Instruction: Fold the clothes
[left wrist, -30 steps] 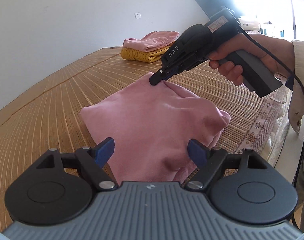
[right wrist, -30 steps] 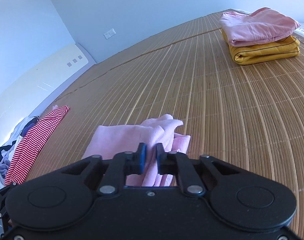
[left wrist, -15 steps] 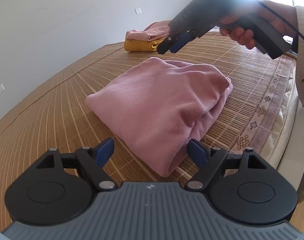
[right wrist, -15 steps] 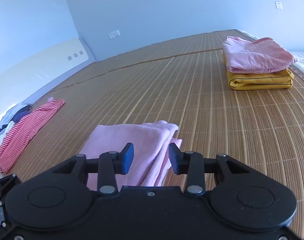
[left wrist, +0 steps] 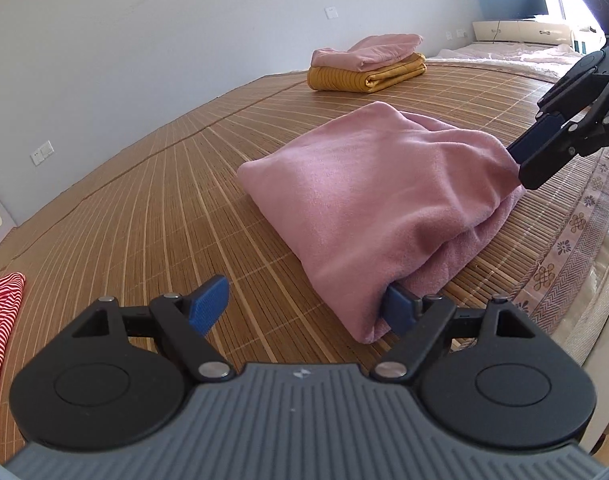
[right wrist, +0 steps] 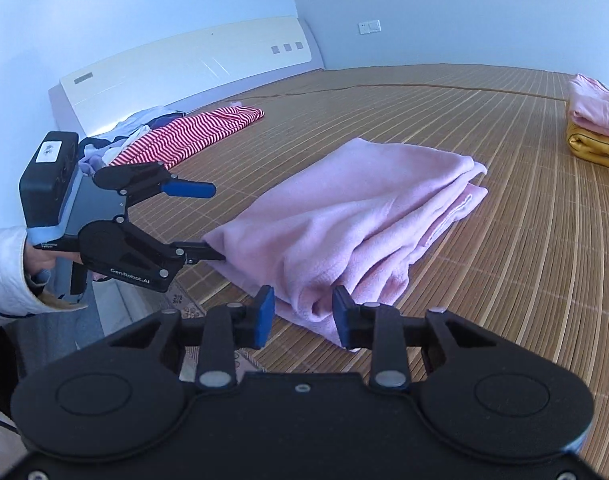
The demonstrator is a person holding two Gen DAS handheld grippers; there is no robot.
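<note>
A pink garment (left wrist: 376,184) lies folded on the bamboo mat (left wrist: 144,216). My left gripper (left wrist: 304,310) is open at its near corner; the right fingertip (left wrist: 398,314) is tucked under the fabric and the left one stands over bare mat. In the right wrist view the same garment (right wrist: 344,216) has a bunched corner between the fingers of my open right gripper (right wrist: 304,316). That view also shows the left gripper (right wrist: 196,222), jaws wide, its lower finger at the garment's edge. The right gripper (left wrist: 532,158) reaches the garment's right side in the left wrist view.
A folded pink piece on a yellow one (left wrist: 368,64) sits at the far side by the wall. A red-striped garment (right wrist: 192,136) and loose clothes lie near the white headboard (right wrist: 184,68). The mat's patterned border (left wrist: 564,248) marks the bed edge.
The right gripper let go of the garment's upper fold, opened and dropped to its near edge. The left gripper moved down to the corner. The garment now lies flat.
</note>
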